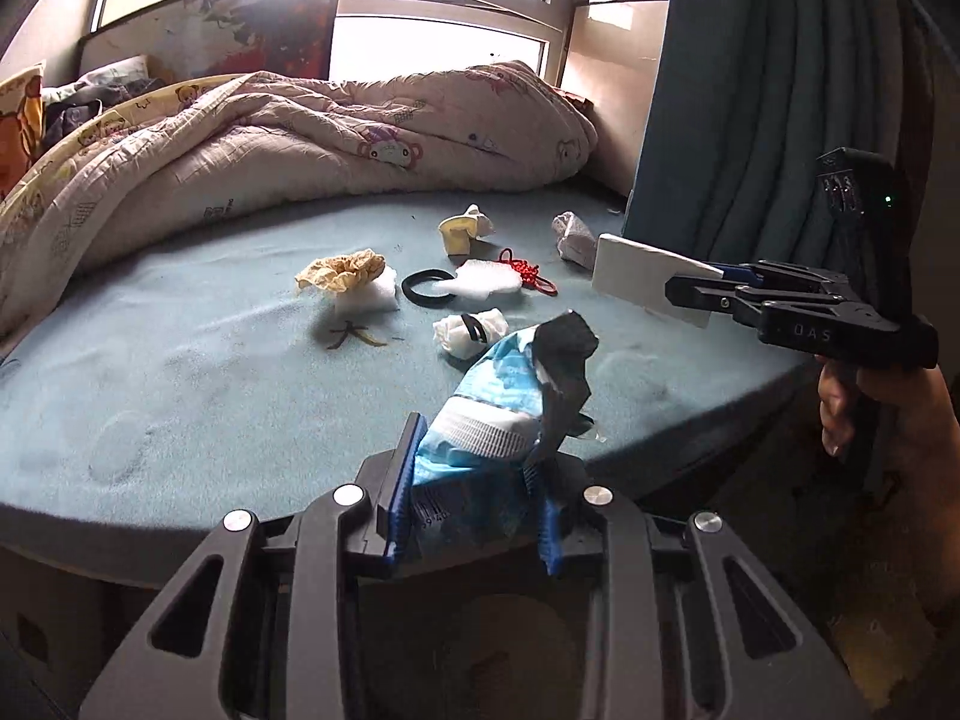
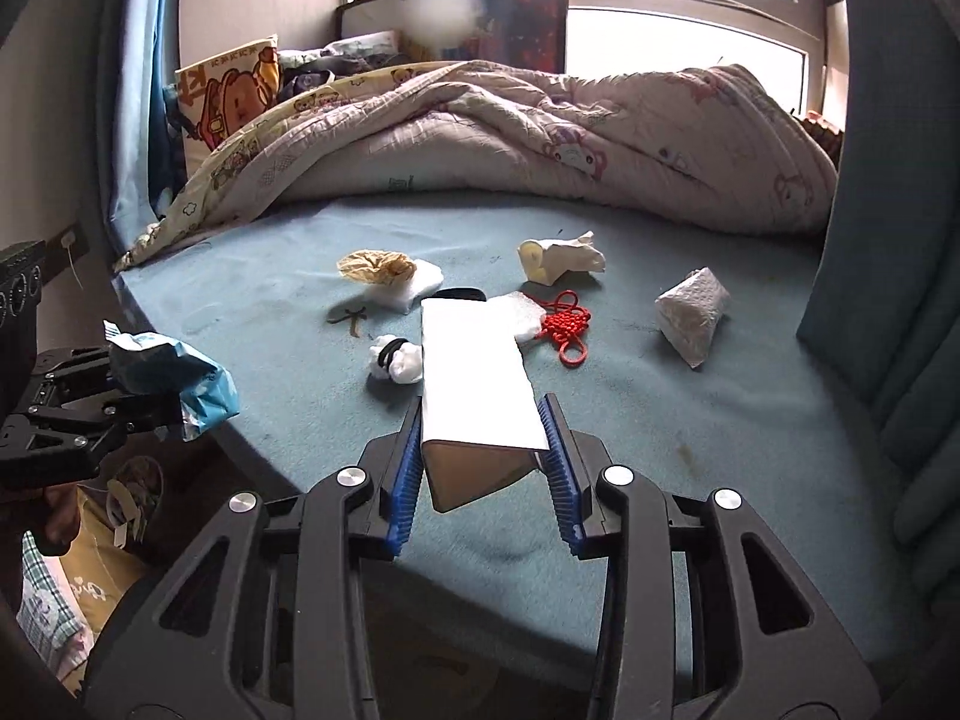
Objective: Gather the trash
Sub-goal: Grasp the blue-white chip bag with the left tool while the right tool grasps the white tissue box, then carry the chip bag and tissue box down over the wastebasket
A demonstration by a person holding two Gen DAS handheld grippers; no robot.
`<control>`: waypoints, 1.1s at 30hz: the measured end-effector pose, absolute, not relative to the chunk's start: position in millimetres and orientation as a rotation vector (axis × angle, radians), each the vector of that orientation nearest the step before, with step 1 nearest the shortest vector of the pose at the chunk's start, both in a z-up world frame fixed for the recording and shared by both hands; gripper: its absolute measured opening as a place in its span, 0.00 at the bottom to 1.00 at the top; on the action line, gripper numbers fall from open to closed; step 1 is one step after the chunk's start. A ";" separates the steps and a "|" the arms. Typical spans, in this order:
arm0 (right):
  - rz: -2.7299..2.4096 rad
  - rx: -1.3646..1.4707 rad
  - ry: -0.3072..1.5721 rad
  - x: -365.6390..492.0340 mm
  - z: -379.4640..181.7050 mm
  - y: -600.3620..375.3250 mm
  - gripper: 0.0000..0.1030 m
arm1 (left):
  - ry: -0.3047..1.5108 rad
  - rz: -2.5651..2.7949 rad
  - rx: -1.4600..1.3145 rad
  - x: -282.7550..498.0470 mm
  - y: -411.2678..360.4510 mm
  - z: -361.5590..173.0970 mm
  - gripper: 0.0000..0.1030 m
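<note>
My left gripper (image 1: 474, 474) is shut on a crumpled blue and white wrapper (image 1: 498, 408) and holds it above the bed's front edge; it also shows in the right wrist view (image 2: 174, 378). My right gripper (image 2: 483, 450) is shut on a white box (image 2: 474, 384) above the blue bed sheet (image 2: 660, 450); the box also shows in the left wrist view (image 1: 651, 279). On the sheet lie a yellow wrapper on a tissue (image 2: 384, 273), a tissue ball with a black band (image 2: 396, 360), a yellow cup with tissue (image 2: 558, 258) and a crumpled white packet (image 2: 693, 312).
A red knotted cord (image 2: 564, 327) and a black hair tie (image 1: 427, 287) lie mid-sheet by a white foam piece (image 1: 480, 282). A rumpled pink quilt (image 2: 540, 138) fills the bed's far side. A blue curtain (image 1: 750, 90) hangs at the right. Bags (image 2: 72, 576) sit on the floor at left.
</note>
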State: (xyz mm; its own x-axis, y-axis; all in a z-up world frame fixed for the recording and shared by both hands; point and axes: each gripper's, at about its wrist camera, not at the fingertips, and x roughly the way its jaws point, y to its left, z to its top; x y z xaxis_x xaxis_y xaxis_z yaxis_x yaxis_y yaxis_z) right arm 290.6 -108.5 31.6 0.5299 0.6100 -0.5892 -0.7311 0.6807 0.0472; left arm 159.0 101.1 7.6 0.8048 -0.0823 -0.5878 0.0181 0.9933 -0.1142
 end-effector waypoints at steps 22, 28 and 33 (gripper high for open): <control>0.806 -0.257 1.033 171.8 -224.4 -146.6 0.34 | 1.005 -0.158 -0.111 125.8 38.9 -239.0 0.30; 0.777 -0.250 1.115 192.0 -267.5 -139.8 0.34 | 1.074 -0.194 -0.100 148.3 31.8 -302.4 0.30; 0.770 -0.274 1.142 204.7 -288.4 -125.5 0.34 | 1.132 -0.205 -0.109 169.7 29.1 -337.3 0.30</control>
State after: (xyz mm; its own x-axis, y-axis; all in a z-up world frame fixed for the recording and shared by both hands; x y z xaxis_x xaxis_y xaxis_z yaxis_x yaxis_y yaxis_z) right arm 204.7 -125.5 -288.4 0.1971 0.4088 -0.8911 -0.6731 0.7173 0.1802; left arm 169.7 29.1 -337.3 0.4086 -0.2176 -0.8864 0.1077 0.9759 -0.1899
